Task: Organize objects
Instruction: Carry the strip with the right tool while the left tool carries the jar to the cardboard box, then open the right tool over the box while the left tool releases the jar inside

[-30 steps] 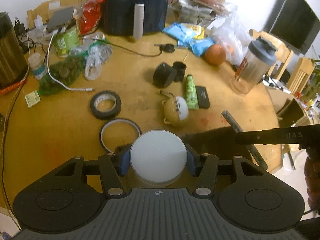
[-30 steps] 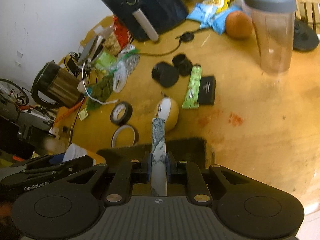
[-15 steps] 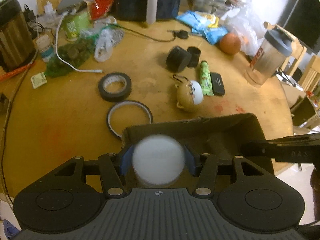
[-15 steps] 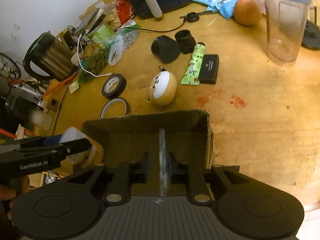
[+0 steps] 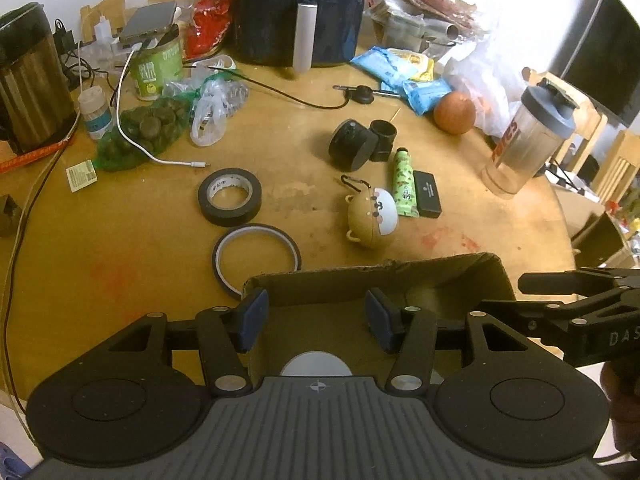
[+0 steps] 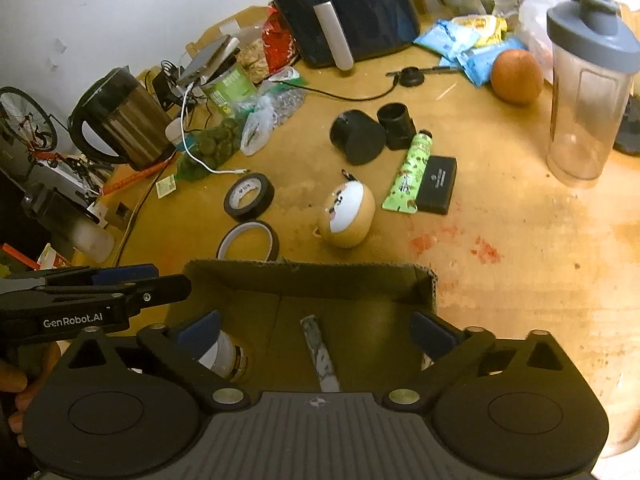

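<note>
An open cardboard box (image 5: 360, 276) sits at the table's near edge, under both grippers. My left gripper (image 5: 316, 316) is open above it with nothing between its blue pads. The white-lidded jar (image 5: 316, 364) rests lower down inside the box, half hidden by the gripper body. My right gripper (image 6: 316, 332) hangs over the same box (image 6: 304, 268), its jaws opening wide. The marbled grey stick (image 6: 320, 356) lies loose on the box floor between them, touching neither pad. The jar (image 6: 224, 356) lies beside it, behind the left finger. The left gripper (image 6: 172, 278) is at the box's left side.
Beyond the box lie a thin tape ring (image 5: 256, 256), a black tape roll (image 5: 229, 196), a tan egg-shaped pouch (image 5: 372, 218), a green tube (image 5: 404, 188) and a small black case (image 5: 427, 199). A shaker bottle (image 6: 584, 92), an orange and an air fryer stand further back.
The left gripper held the jar and the right gripper the stick. Both moved over the box and let go, and the jar and stick now lie inside it.
</note>
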